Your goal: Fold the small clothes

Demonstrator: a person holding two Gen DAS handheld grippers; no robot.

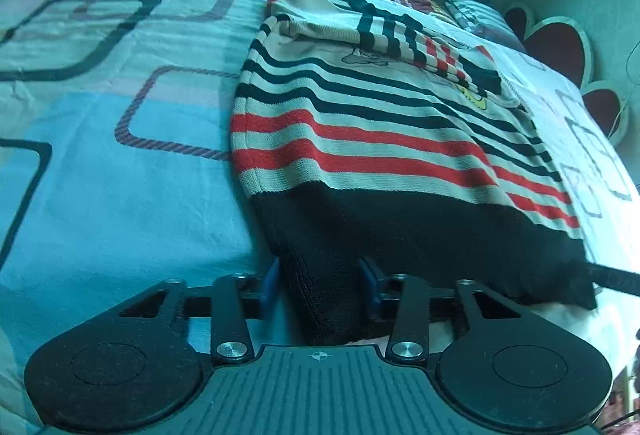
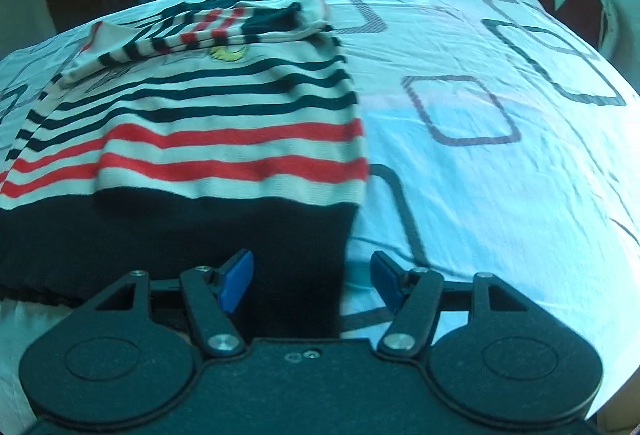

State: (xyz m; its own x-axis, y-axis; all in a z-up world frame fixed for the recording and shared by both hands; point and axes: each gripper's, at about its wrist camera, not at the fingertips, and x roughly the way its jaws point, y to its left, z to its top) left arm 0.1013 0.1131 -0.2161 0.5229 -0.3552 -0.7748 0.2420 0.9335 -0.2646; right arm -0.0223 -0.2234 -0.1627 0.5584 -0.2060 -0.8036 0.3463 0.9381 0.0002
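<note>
We saw the striped sweater lying on the bed; the left gripper pinched its black hem at lower centre, while the right gripper stood wide astride the hem's corner, fingers clear

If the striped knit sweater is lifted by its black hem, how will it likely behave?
The sweater is probably floppy: its folded sleeve already lies slumped and creased. The thick knit looks grippy rather than slippery. Its far end would likely drag along the bedsheet rather than rise flat.
</note>
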